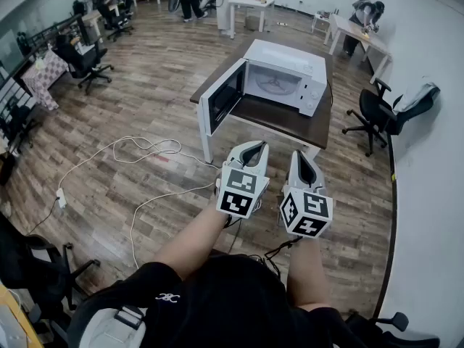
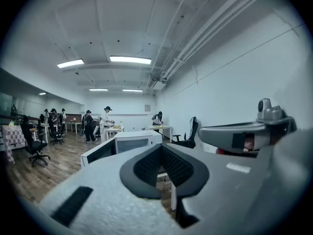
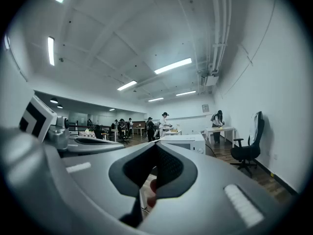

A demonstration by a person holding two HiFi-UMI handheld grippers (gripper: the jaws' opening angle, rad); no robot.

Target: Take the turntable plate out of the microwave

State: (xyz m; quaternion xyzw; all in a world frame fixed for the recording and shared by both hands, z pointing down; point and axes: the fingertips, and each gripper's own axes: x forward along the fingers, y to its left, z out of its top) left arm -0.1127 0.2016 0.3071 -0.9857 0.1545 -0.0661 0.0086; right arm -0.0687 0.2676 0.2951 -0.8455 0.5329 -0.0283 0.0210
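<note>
Wooden floor stretches between you and the brown table [image 1: 290,122], where the microwave [image 1: 283,75] stands open, turntable plate [image 1: 273,84] inside. Left gripper [image 1: 252,147] and right gripper [image 1: 301,156] are both clenched, empty. Arrive like that and you could shove the plate; mind the swung-out door [image 1: 221,98].

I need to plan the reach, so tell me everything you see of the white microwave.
The white box-shaped microwave stands on a dark brown tabletop with white legs. Its door, with a dark window, stands swung open toward the head view's left. Inside the pale cavity lies a round turntable plate. A control panel is at its right end.
</note>
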